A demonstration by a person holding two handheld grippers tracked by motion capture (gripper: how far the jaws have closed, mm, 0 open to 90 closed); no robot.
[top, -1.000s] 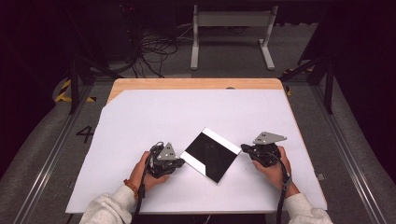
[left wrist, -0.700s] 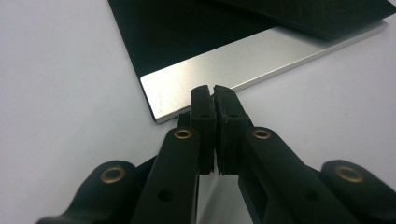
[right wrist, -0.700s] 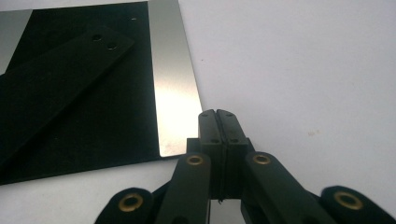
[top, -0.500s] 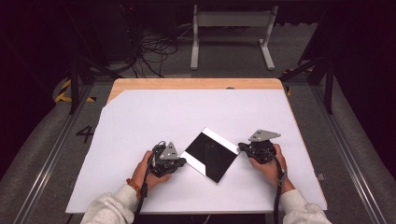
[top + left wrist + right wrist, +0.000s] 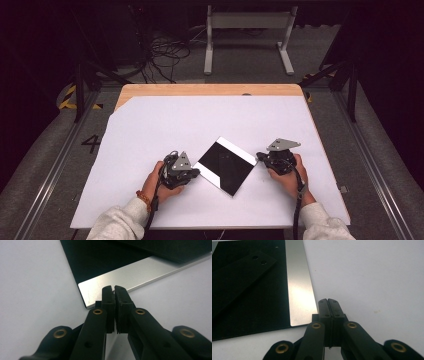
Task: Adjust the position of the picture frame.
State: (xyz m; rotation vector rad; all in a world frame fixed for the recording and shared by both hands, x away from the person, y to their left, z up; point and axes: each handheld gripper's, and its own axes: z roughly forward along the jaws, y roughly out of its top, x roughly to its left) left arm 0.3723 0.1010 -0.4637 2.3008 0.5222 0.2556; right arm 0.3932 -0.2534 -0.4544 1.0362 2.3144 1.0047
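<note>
High view: right gripper (image 5: 260,156) has edged closer to the tablet (image 5: 225,165).

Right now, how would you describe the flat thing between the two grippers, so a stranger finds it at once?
On the white table sheet, look near the front edge, between the two hands. There lies a square black panel turned like a diamond, glossy, with silver strips along two edges.

Flat plate (image 5: 226,165): glossy black face, bright silver band along two opposite edges; no pattern. In the right gripper view a dark strip with two small holes reflects in the black. Table cover (image 5: 165,125): plain white, unmarked. Tabletop edge (image 5: 210,89): light wood. Left gripper (image 5: 114,288) and right gripper (image 5: 328,300): black jaws, brass-coloured rivets, grey plates on top. Sleeves (image 5: 117,224): pale grey. Bracelet (image 5: 143,198): orange-brown.
</note>
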